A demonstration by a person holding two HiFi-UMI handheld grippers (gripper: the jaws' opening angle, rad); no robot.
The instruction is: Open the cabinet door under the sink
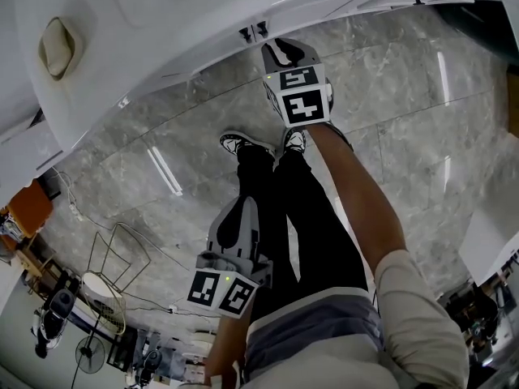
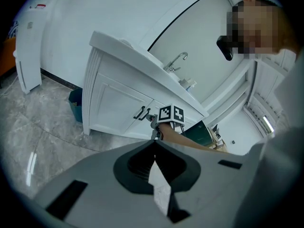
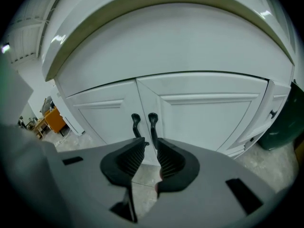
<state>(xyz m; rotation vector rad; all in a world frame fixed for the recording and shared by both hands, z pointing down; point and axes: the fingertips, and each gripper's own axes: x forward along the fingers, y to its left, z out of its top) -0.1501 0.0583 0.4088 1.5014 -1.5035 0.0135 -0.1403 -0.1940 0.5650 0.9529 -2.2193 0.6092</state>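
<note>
The white vanity [image 3: 171, 37] has two cabinet doors under the sink, the left door [image 3: 102, 122] and the right door [image 3: 209, 118], both shut. Two black handles stand side by side at the seam: the left handle [image 3: 135, 125] and the right handle [image 3: 153, 123]. My right gripper [image 3: 151, 145] is open by a narrow gap, and the right handle's lower end reaches into that gap. In the head view the right gripper [image 1: 274, 49] sits close to the handles [image 1: 252, 32]. My left gripper [image 1: 242, 209] hangs low by the person's leg, shut and empty [image 2: 154, 146].
A faucet [image 2: 176, 61] rises from the vanity top. A blue bin [image 2: 75, 103] stands left of the vanity and a dark green bin [image 3: 285, 122] right of it. The person's shoes [image 1: 243, 144] are on the grey marble floor. A fan [image 1: 101, 286] and wire rack stand behind.
</note>
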